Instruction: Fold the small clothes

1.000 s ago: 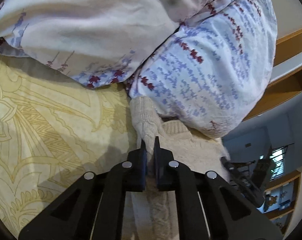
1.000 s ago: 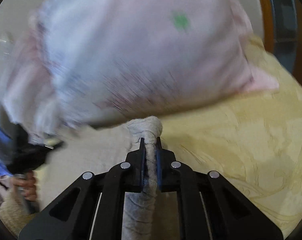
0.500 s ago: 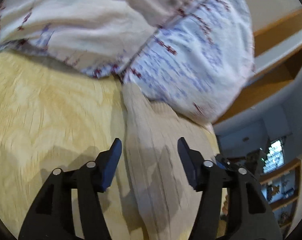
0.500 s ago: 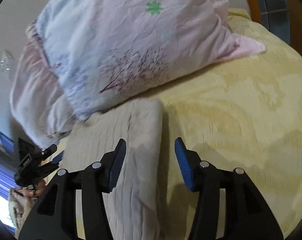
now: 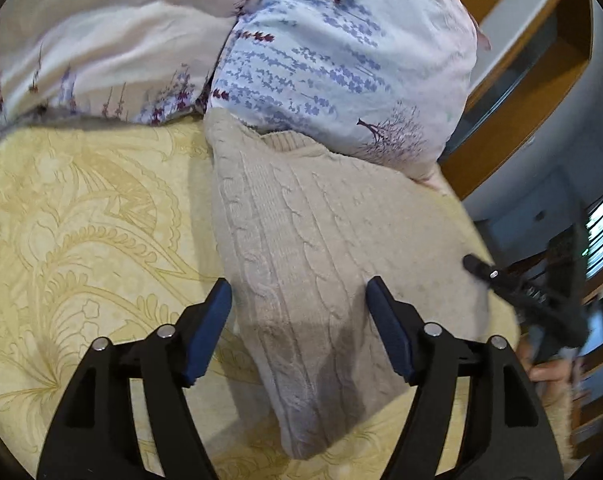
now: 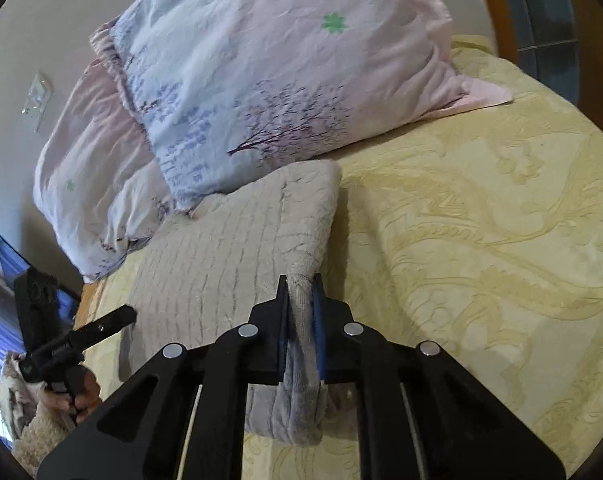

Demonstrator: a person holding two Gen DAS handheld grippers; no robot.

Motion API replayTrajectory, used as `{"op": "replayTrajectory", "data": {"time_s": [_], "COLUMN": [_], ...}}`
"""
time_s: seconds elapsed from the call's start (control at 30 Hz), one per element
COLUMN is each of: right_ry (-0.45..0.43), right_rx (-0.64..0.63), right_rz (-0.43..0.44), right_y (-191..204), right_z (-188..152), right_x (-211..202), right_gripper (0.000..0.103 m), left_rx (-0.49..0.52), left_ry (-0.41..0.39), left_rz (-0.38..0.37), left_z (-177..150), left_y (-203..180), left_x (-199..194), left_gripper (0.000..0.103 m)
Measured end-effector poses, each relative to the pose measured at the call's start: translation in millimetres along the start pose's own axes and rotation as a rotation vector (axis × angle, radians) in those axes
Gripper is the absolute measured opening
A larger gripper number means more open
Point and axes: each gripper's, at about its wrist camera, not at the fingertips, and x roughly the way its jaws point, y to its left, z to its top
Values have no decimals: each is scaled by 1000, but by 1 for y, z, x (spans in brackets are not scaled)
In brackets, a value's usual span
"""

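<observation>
Right wrist view: right hand-held gripper [image 6: 300,280] has re-clamped the sweater [image 6: 229,240] edge; left hand-held gripper [image 5: 299,300] has just released, jaws spread, ready for the next fold.

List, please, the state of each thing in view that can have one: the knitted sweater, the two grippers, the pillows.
Knitted sweater: folded, lying on the yellow bedspread, far end against the pillows.
Left gripper: open, fingers either side of the sweater, not pressing it.
Right gripper: shut on the sweater's edge.
Front pillow: lying on the bedspread, overlapping the back pillow.
</observation>
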Motion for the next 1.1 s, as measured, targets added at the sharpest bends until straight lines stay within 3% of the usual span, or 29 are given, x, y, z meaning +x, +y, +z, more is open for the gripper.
{"op": "replayTrajectory", "data": {"time_s": [0.27,0.5,0.53,0.6,0.67,0.83,1.1], "right_ry": [34,51,48,38,13,94,207], "right_rx": [13,92,101,140,188,268,216], "right_rz": [-91,-39,-23,-8,53,122,132], "right_y": [-14,-30,-29,-32,-38,-50,-38], "right_z": [-9,-7,-5,1,9,24,30], "right_x": [24,27,22,12,4,21,60], "right_gripper": [10,14,20,57,69,70,70], "left_rx": [48,14,-13,-70,-120,-236,-305], "left_ry": [35,57,61,51,50,79,110], "left_rz": [40,-8,-40,-86,-114,-180,-212], "left_z": [-11,-10,-7,-1,7,20,25], "left_y": [-9,-6,-1,9,19,35,43], "left_x": [12,16,14,9,8,19,36], "left_gripper": [79,80,80,80,80,80,80]}}
